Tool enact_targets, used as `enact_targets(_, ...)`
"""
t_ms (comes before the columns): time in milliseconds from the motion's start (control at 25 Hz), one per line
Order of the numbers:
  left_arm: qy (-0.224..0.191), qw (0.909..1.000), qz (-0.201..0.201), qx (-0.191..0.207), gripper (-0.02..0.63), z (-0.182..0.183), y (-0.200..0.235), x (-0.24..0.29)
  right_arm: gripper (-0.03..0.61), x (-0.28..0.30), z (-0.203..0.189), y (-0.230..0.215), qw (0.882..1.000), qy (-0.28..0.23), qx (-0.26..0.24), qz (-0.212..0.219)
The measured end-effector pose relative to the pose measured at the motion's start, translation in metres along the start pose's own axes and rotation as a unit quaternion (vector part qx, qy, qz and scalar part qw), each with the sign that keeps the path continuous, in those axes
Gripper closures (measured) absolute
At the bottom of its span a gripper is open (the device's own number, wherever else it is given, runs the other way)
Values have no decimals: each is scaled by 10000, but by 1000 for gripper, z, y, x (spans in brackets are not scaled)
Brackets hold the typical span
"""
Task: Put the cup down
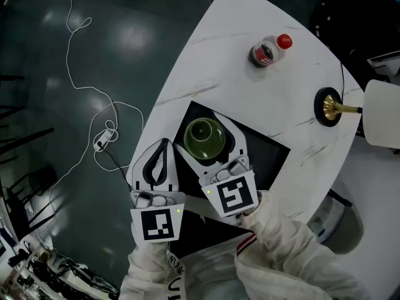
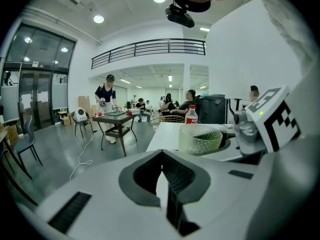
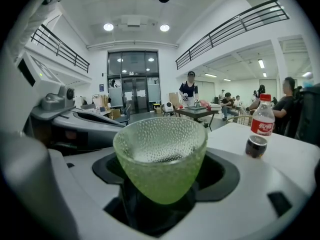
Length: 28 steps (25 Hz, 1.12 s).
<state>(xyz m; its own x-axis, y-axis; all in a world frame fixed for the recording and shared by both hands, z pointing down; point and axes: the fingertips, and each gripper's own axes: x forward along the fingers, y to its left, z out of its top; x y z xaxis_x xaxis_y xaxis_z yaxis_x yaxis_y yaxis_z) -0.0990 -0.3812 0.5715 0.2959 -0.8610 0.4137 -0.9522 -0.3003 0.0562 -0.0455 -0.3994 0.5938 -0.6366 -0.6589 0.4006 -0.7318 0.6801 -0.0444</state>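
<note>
A green dimpled glass cup (image 1: pixel 204 137) stands upright between the jaws of my right gripper (image 1: pixel 210 145), which is shut on it above the black mat (image 1: pixel 269 152) on the white marble table (image 1: pixel 250 99). In the right gripper view the cup (image 3: pixel 160 151) fills the middle, its base held in the dark pads. Whether the base touches the mat is hidden. My left gripper (image 1: pixel 159 162) hovers at the table's left edge beside the cup, shut with nothing in it. From the left gripper view, the cup (image 2: pixel 200 139) appears to the right, past the left gripper (image 2: pixel 163 183).
A cola bottle (image 1: pixel 271 49) with a red cap stands at the far side of the table. A brass piece on a black base (image 1: pixel 330 107) sits near the right edge, beside a white chair (image 1: pixel 382 113). A white cable (image 1: pixel 94 99) trails on the floor at left.
</note>
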Motion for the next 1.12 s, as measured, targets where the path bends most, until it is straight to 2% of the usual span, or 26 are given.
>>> enact_targets(1120, 132, 9999, -39, -73, 603, -10, -6, 0, 190, 2, -7, 2, 9999, 76, -79, 6)
